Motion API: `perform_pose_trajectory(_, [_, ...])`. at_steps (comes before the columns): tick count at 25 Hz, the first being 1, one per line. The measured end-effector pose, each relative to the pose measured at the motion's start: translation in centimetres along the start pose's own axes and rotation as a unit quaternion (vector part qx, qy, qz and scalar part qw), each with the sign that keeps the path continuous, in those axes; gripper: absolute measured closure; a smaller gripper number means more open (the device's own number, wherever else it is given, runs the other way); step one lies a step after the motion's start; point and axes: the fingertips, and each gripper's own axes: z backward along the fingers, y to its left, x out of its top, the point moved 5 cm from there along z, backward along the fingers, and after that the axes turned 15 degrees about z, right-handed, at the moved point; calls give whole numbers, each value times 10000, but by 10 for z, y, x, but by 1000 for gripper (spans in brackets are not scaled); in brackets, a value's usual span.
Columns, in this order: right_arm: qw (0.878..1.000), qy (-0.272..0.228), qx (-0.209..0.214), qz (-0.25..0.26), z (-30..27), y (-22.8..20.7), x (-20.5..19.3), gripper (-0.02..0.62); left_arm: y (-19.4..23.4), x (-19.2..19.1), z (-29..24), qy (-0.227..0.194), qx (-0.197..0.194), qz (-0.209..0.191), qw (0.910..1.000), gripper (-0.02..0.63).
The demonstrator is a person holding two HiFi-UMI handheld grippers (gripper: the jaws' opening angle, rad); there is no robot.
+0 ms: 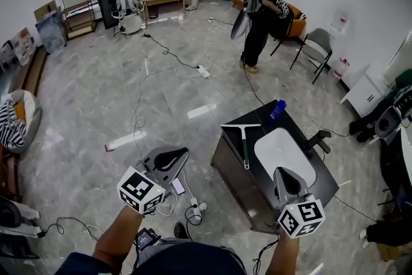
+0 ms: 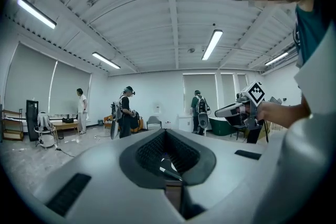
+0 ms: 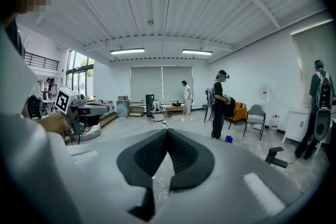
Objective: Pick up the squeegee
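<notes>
The squeegee point(image 1: 244, 142) lies flat on the dark counter point(image 1: 232, 167), left of the white basin point(image 1: 283, 152); its black blade is at the far end and its handle points toward me. My right gripper point(image 1: 281, 172) hovers over the basin's near edge with its jaws shut and empty. My left gripper point(image 1: 183, 152) hangs over the floor left of the counter, its jaws also shut and empty. Neither gripper view shows the squeegee. The right gripper point(image 2: 236, 110) shows in the left gripper view. The left gripper point(image 3: 86, 108) shows in the right gripper view.
A blue bottle point(image 1: 277, 109) stands at the counter's far corner and a black faucet point(image 1: 320, 139) sits at the basin's right. Cables, a power strip point(image 1: 203, 71) and a phone point(image 1: 178, 185) lie on the floor. A person point(image 1: 261, 9) stands beyond, near a chair point(image 1: 315, 48).
</notes>
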Motion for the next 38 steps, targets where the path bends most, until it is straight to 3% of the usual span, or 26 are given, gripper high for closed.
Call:
perform_pose_trajectory(9, [9998,153,87,73,-54,7,3,585,47,3,-6,-33,-22,114,9999,600])
perform_pose_trajectory(22, [9953,396,885,77,-173,-74,-41,584,78,-4,-74,65,726,275,9970,600])
perform_pose_trajectory(28, [9908,648,1184,52,-225,-107,-74,584,89,-16,-109,119,991,454,9940,600])
perform_pose_trajectory(38, [9795,1248,1572,-186,-309,-124,-157,581,120,-61,-130,501,1475,835,9843,600])
